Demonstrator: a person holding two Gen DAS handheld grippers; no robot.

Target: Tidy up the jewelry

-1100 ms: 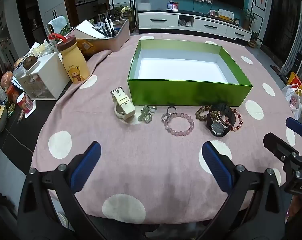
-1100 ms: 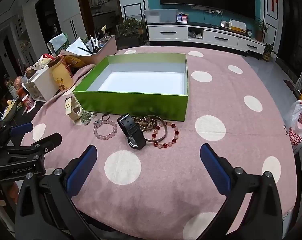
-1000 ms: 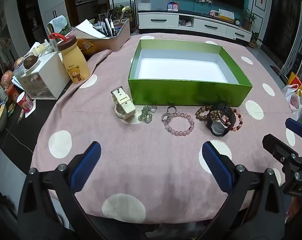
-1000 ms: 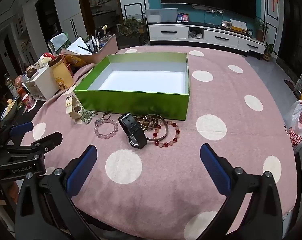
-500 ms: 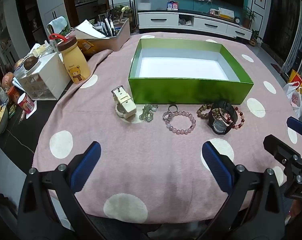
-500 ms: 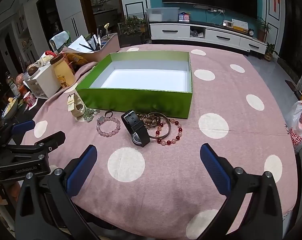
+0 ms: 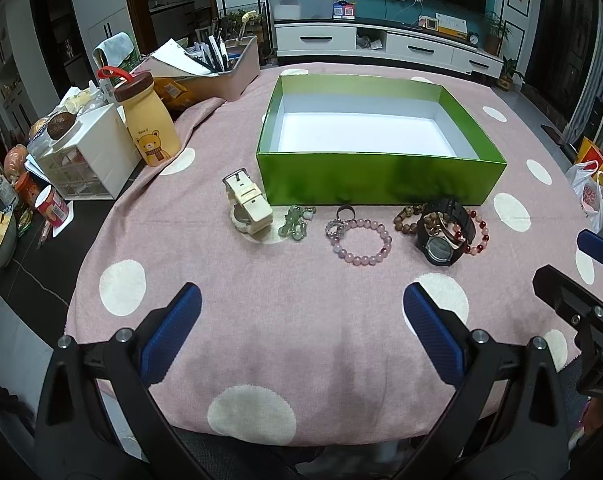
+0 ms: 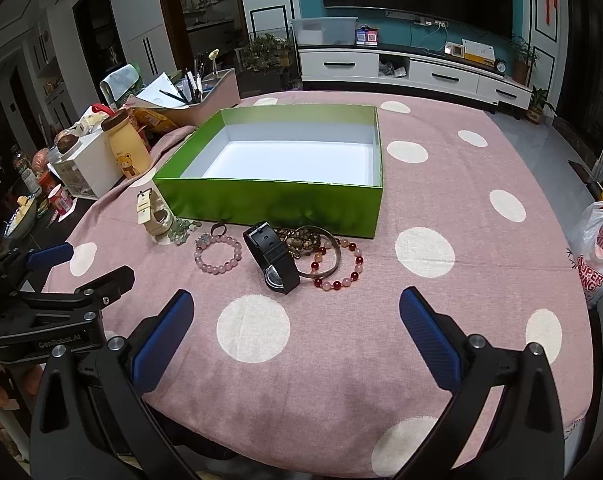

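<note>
A green box (image 7: 377,178) (image 8: 277,204) with a bare white inside stands on the pink dotted tablecloth. In front of it lie a cream watch (image 7: 247,204) (image 8: 151,210), a green jade charm (image 7: 295,222), a pink bead bracelet (image 7: 361,240) (image 8: 218,254), a black watch (image 7: 441,232) (image 8: 271,258), brown beads (image 7: 405,216) and a red bead bracelet (image 8: 337,266). My left gripper (image 7: 301,320) is open, near the table's front edge, short of the jewelry. My right gripper (image 8: 297,324) is open too, nothing between its fingers.
At the table's left stand a yellow bear bottle (image 7: 149,120), a white drawer unit (image 7: 81,152) and a pink pen tray (image 7: 221,68). A plastic bag (image 8: 597,248) hangs off the right edge. White dots mark the tablecloth (image 7: 301,344).
Both grippers have drifted slightly, the right one a little to the left and back; the jewelry and the box lie as before. Both grippers stay open.
</note>
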